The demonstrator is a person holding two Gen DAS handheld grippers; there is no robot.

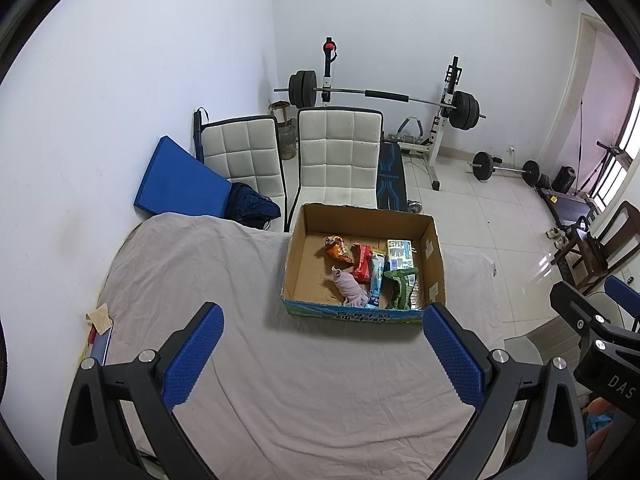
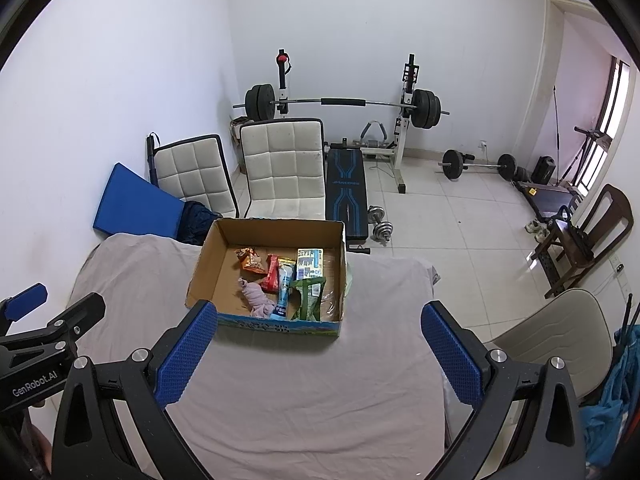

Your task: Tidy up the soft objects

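Worktop [image 1: 280, 380] draped in a pale, creased sheet, bare across its near and middle stretch, with nothing soft left loose on it in either view. Cardboard box [image 1: 434, 240] standing open at the far edge of that sheet, printed front wall facing the cameras. Left gripper [image 1: 324, 356] held back above the bare cloth, jaws spread wide, nothing between the blue pads. Right gripper [image 2: 320, 354] held likewise, jaws wide and empty, well short of the box. Inside the box, gathered toward its right half: pale green-and-white carton [image 1: 399, 254] at the back, green packet [image 1: 402, 286] in front of it, pink cloth bundle [image 1: 350, 286] lying against the front wall, red packet [image 1: 363, 262] and orange snack bag [image 1: 338, 250] side by side behind it, slim blue-and-white tube [image 1: 376, 280] wedged between the red packet and the green one. Left half of the box floor bare cardboard. Judged from this, task nearly or wholly finished: soft items already collected in the box, none seen waiting outside. Small tan scrap [image 1: 100, 316] at the sheet's left edge, beside something red, too unclear to name or to count as part of the job. Possibly left: tidying the pile inside.
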